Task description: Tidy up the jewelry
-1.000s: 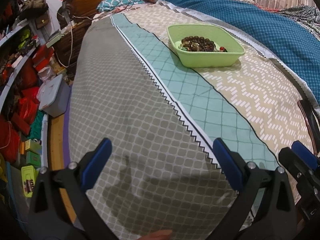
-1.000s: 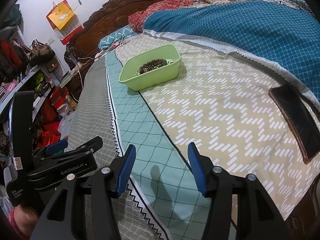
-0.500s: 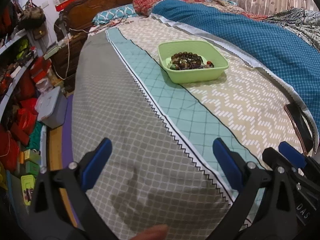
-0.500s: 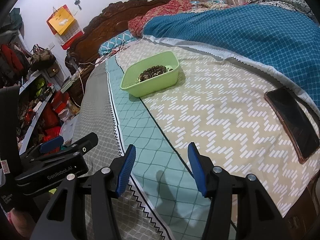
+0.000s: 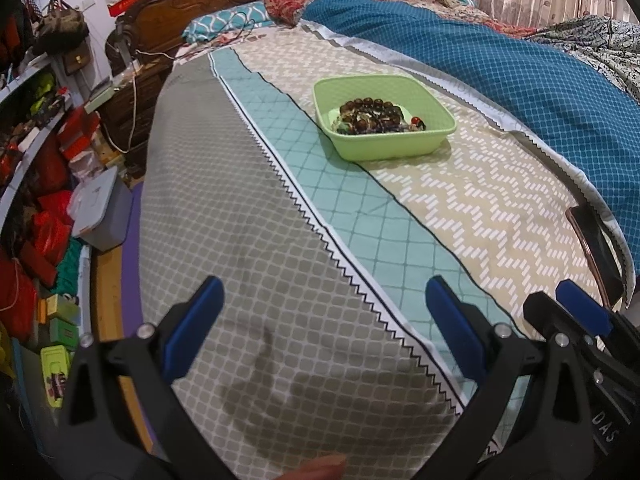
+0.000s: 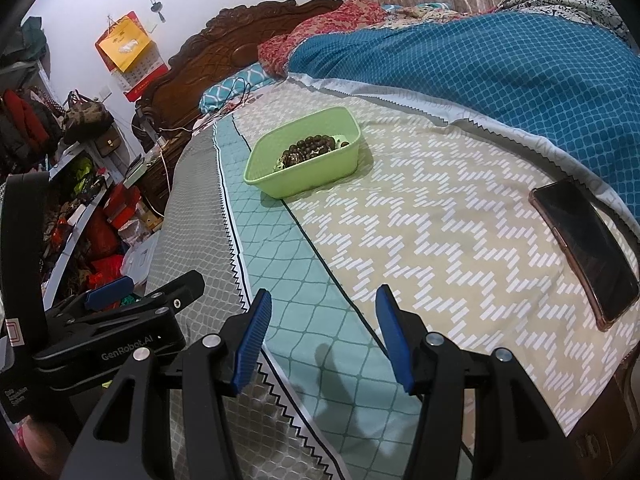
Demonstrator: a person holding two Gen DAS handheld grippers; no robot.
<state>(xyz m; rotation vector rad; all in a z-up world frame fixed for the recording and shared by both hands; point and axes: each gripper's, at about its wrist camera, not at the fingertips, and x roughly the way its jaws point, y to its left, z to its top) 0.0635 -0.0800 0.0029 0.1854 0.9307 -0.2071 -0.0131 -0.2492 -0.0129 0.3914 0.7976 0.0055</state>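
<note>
Where the left gripper (image 6: 116, 300) enters the right wrist view, its black body reads "GenRobot.AI". The square light-green plastic tub (image 5: 384, 120) sits on the patterned bedspread (image 5: 280, 280), well ahead, holding dark round bead jewelry (image 5: 370, 114). Both the left and the right gripper (image 6: 324, 340) hover low, released and empty. A dark phone (image 6: 584, 248) lies flat at right.

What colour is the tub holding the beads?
Light green tub, seen best in the left wrist view.

Even indoor light, soft shadows, sharp focus, fisheye-curved edges.
</note>
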